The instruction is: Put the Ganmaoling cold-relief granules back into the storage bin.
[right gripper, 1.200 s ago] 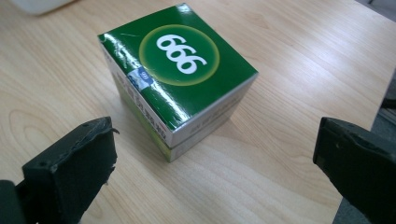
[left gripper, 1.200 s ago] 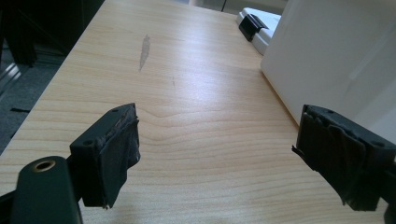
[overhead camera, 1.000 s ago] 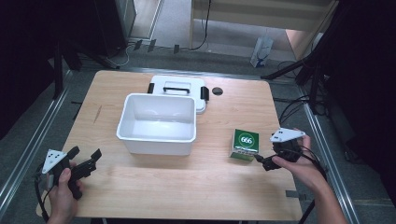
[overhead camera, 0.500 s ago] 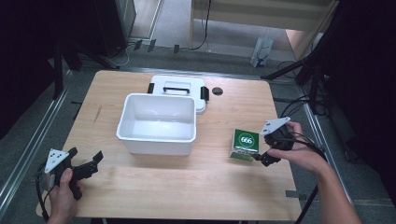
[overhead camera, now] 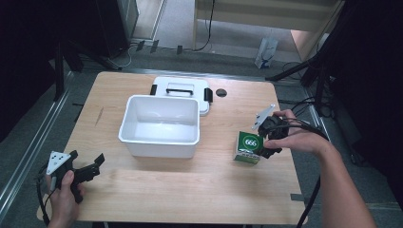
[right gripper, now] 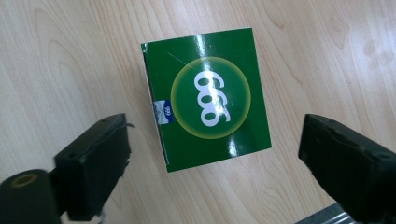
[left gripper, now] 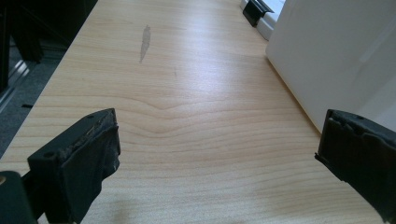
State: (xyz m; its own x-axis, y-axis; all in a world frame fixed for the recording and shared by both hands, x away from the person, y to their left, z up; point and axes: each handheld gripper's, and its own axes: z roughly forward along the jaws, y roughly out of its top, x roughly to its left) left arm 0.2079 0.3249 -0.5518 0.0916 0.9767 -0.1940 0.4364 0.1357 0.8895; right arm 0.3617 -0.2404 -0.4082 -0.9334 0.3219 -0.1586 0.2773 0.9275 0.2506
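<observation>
My right gripper (overhead camera: 264,142) hangs over the green box (overhead camera: 250,147) marked 666 — jaws spread wide to either side of it, touching nothing — and the box stands on the desk (overhead camera: 190,190) just right of the white bin (overhead camera: 160,126). My left gripper (overhead camera: 90,168) sits near the desk's front left corner, jaws wide apart and empty, the bin's wall off to its right. Behind the bin lies its white lid (overhead camera: 183,90) with black latches.

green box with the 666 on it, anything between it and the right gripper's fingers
Nothing visible. In the right gripper view the square green cardboard box lies flat on the bare wooden table, with the right gripper open above it, its fingers spread wider than the box. Only clear table grain shows in the gaps.
</observation>
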